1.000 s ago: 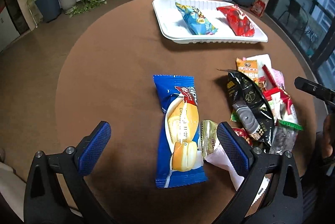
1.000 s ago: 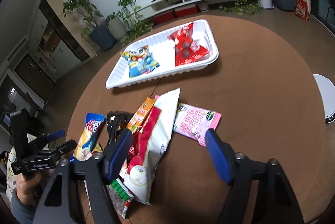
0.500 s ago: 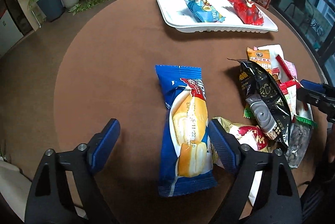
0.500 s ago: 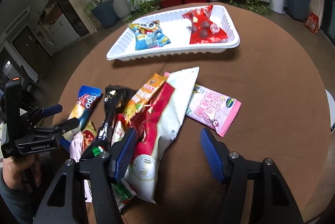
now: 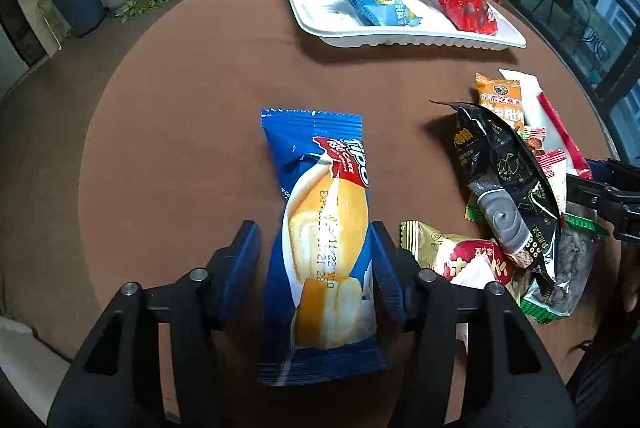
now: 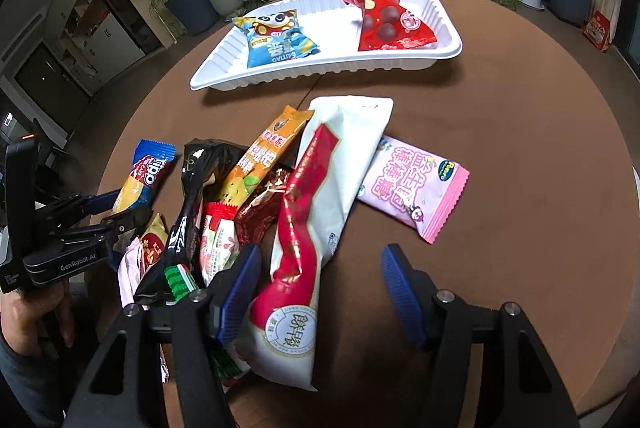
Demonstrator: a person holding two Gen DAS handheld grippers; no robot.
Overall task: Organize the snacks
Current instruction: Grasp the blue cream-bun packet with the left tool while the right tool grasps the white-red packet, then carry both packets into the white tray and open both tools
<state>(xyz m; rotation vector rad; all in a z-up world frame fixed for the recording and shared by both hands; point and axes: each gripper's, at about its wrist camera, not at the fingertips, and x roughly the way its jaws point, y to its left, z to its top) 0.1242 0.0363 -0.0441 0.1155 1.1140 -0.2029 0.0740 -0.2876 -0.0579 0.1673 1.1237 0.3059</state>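
Left wrist view: the left gripper [image 5: 316, 260] straddled the blue cake packet [image 5: 320, 240] on the round table [image 5: 180, 148]; its jaws had just been closing, the right pad against the wrapper's edge, the left pad a sliver short, so not yet clamped. The white tray [image 5: 316, 16] sat beyond, well apart.

Right wrist view: only here did the pink packet [image 6: 416, 188] show. The right gripper [image 6: 320, 286] hung released, the white-and-red packet [image 6: 316, 228] lying between its pads, grasping nothing. A hand [image 6: 36, 312] held the left gripper.
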